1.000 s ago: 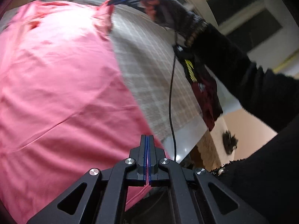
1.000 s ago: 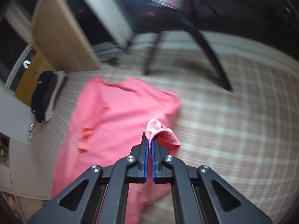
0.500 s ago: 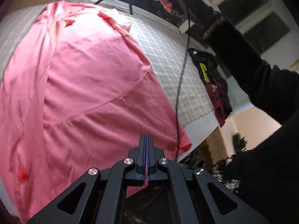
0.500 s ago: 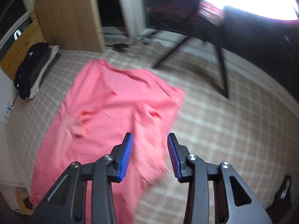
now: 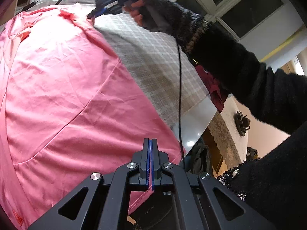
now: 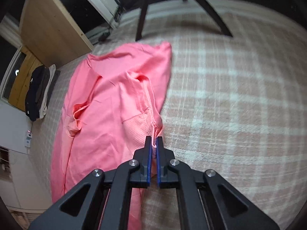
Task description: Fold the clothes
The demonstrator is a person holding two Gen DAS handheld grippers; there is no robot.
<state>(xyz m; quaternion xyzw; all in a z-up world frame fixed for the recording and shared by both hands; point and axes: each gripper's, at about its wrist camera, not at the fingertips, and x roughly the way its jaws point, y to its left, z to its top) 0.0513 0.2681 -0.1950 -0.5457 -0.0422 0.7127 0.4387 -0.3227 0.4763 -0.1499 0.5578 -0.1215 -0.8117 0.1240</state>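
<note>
A pink shirt (image 5: 63, 88) lies spread on a beige checked cloth (image 5: 153, 57). My left gripper (image 5: 150, 163) is shut at the shirt's near hem, and a thin pink edge shows between its blue pads. In the right wrist view the shirt (image 6: 107, 103) lies rumpled, with a sleeve folded in. My right gripper (image 6: 154, 147) is closing its jaws on a stitched seam at the shirt's right edge, and the pads pinch the fabric. The left wrist view shows that same gripper (image 5: 93, 16) at the shirt's far corner, held by a gloved hand (image 5: 151, 13).
A dark red garment (image 5: 214, 90) hangs over the table's right edge. A black cable (image 5: 179, 95) drops from the right hand. Folded dark clothes (image 6: 38, 92) lie at the far left, beside a wooden cabinet (image 6: 49, 28). Dark chair legs (image 6: 142, 19) stand beyond the checked cloth (image 6: 230, 105).
My right gripper let go of a pink fold, opened, dropped lower and shut again on the shirt's seam. The left gripper stayed shut at the hem while the shirt shifted under it.
</note>
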